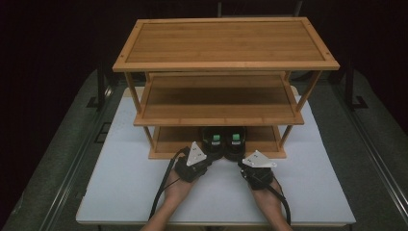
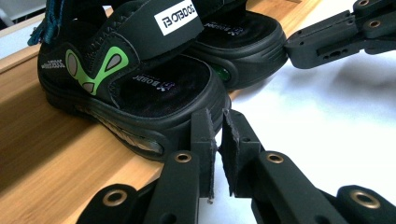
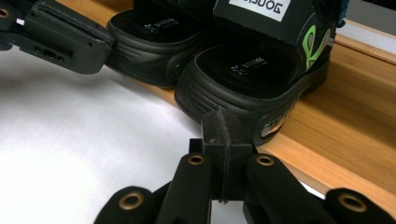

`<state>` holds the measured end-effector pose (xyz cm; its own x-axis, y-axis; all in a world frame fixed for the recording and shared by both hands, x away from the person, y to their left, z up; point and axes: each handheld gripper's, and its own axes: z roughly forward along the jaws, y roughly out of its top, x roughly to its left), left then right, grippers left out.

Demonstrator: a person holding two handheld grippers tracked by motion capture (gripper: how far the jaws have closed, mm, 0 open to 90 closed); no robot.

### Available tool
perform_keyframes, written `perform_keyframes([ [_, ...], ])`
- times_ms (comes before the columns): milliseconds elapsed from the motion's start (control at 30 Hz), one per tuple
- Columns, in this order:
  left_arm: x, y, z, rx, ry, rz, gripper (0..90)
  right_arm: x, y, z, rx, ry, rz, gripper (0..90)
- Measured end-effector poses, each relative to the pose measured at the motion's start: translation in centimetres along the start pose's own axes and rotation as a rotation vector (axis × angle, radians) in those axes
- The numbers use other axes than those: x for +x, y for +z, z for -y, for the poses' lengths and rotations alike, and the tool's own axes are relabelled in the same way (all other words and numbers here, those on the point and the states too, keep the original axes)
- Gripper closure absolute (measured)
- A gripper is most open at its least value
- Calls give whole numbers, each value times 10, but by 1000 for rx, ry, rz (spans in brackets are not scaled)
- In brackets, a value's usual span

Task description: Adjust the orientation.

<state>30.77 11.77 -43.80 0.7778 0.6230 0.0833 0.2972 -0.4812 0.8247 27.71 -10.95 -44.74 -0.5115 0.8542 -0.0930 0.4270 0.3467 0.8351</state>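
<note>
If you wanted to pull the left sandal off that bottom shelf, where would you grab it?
Probably the left sandal's heel rim, from the table side: the heel overhangs the bottom shelf's front edge, facing the left hand-held gripper, whose jaws are shut and would need opening.

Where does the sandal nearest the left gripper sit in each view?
High view: left sandal sits low centre on the rack's bottom shelf, heel toward the person.
Left gripper view: upper left, its heel right at the shut left gripper.
Right gripper view: upper left, behind the other sandal.
Shared landmark: the shelf's front edge under both heels.
</note>
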Motion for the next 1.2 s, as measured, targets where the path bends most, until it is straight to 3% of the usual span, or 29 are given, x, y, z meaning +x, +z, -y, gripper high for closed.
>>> perform_keyframes([
  [467,7,9,-3,15,5,-29,829,-3,12,-4,5,4,24,898],
  [533,8,10,-4,15,-12,-30,829,-4,13,-5,5,7,24,898],
  [733,8,13,-5,23,-13,-34,828,-4,17,-6,4,13,31,898],
  [867,8,12,-5,26,-9,-27,799,-6,17,-5,7,19,22,894],
  [1200,5,0,-7,3,1,7,713,-16,4,-5,-10,46,-31,763],
])
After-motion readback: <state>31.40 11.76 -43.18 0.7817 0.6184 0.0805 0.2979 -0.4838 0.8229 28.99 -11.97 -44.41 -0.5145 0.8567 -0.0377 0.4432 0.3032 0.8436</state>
